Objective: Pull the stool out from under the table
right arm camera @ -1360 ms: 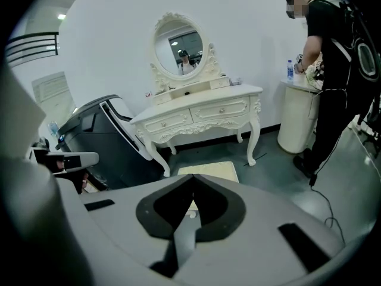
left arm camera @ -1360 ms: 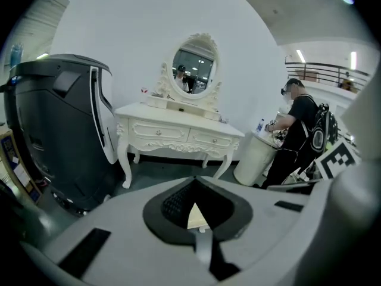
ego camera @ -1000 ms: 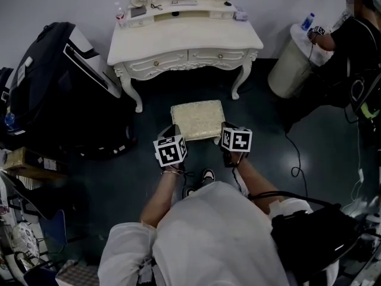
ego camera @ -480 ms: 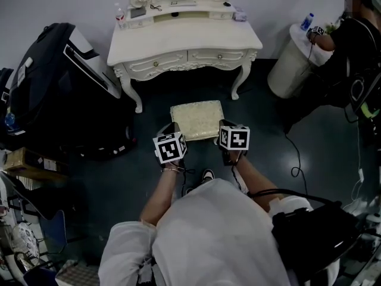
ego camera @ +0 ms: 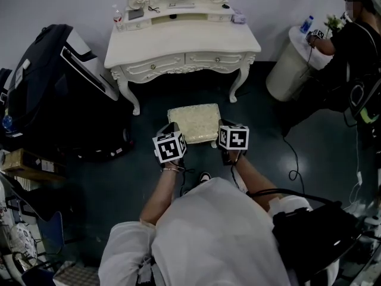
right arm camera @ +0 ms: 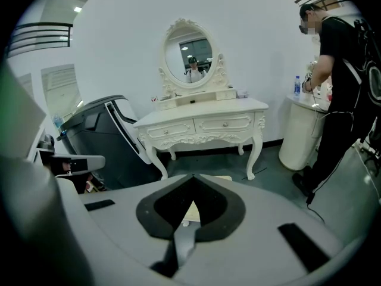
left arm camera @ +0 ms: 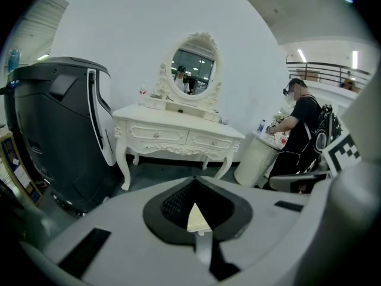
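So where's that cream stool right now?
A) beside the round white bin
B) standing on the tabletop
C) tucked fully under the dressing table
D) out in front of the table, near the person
D: the head view shows the stool out from beneath the dressing table top, just ahead of the person.

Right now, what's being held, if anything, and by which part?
Nothing is held. The left hand-held gripper and right hand-held gripper both have jaws together; the stool stands free.

The head view is dim, the floor (ego camera: 262,130) nearly black beside the pale counter (ego camera: 181,40). Both gripper views are brighter, bent toward black corners, with glaring ceiling lights (left arm camera: 355,59).
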